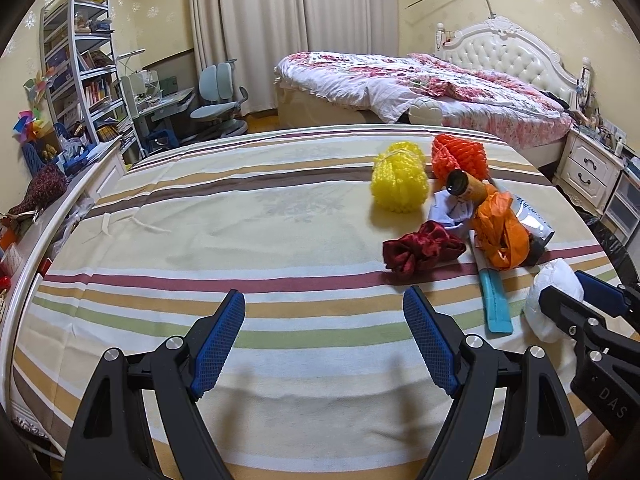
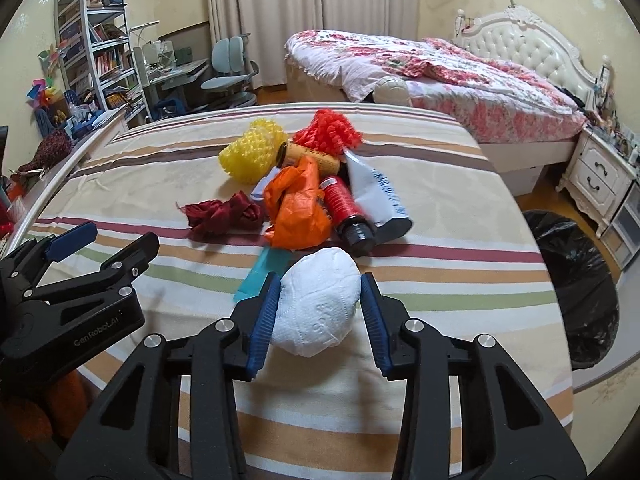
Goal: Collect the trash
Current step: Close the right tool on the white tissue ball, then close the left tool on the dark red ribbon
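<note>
A pile of trash lies on the striped tablecloth [image 2: 440, 280]: a yellow foam net [image 2: 252, 154], a red-orange foam net [image 2: 326, 132], an orange plastic bag [image 2: 298, 210], a dark red cloth [image 2: 222, 214], a red bottle [image 2: 346, 210] and a grey pouch [image 2: 378, 196]. A white wad of tissue [image 2: 316, 300] sits between the fingers of my right gripper [image 2: 318, 294]; the left pad touches it, the right pad stands a little off. It also shows in the left wrist view [image 1: 550, 304]. My left gripper [image 1: 324, 304] is open and empty over bare cloth.
A black trash bag in a bin [image 2: 576, 292] stands on the floor right of the table. A teal strip [image 2: 260, 274] lies beside the tissue. A bed [image 2: 440, 72], nightstand [image 2: 600, 176], desk chair [image 2: 230, 76] and bookshelf [image 2: 92, 36] stand behind.
</note>
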`<control>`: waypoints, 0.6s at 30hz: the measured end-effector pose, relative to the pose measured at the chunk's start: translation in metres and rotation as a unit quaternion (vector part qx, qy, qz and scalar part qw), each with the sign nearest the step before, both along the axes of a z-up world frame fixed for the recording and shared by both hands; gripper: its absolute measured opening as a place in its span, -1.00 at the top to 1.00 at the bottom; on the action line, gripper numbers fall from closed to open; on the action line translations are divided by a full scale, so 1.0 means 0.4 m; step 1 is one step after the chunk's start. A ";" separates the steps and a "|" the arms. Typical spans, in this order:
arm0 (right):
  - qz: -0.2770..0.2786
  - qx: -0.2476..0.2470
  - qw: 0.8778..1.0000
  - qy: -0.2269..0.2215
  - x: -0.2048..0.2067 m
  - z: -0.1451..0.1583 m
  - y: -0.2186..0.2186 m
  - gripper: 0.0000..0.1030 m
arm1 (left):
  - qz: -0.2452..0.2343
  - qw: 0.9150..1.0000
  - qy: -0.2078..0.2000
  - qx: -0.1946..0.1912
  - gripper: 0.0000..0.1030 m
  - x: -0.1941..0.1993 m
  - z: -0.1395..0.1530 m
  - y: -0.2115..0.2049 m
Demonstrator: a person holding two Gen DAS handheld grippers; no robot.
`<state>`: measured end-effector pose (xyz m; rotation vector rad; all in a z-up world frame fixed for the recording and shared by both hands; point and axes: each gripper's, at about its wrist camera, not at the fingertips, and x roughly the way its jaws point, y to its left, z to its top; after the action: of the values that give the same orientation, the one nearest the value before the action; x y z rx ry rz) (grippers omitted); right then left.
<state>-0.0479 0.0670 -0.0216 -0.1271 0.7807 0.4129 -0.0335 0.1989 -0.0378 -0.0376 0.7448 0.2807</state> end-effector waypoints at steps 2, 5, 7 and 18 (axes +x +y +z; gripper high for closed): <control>-0.013 -0.004 1.000 -0.010 0.005 0.007 -0.023 0.23 | -0.005 1.000 0.000 -0.001 -0.53 0.009 0.000 -0.009; -0.037 -0.010 0.999 -0.017 0.022 0.006 -0.063 0.23 | -0.012 1.000 0.002 -0.002 -0.53 0.026 -0.002 -0.025; -0.053 -0.008 0.998 -0.016 0.040 0.002 -0.092 0.22 | -0.017 1.000 0.003 0.001 -0.53 0.040 -0.004 -0.037; -0.078 0.010 0.997 0.004 0.107 -0.020 -0.166 0.19 | -0.036 0.999 0.030 -0.010 -0.34 0.133 -0.022 -0.054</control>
<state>-0.0052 0.0004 -0.0298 -0.0455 0.7886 0.2727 0.0198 0.1772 -0.0468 -0.0210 0.8073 0.2058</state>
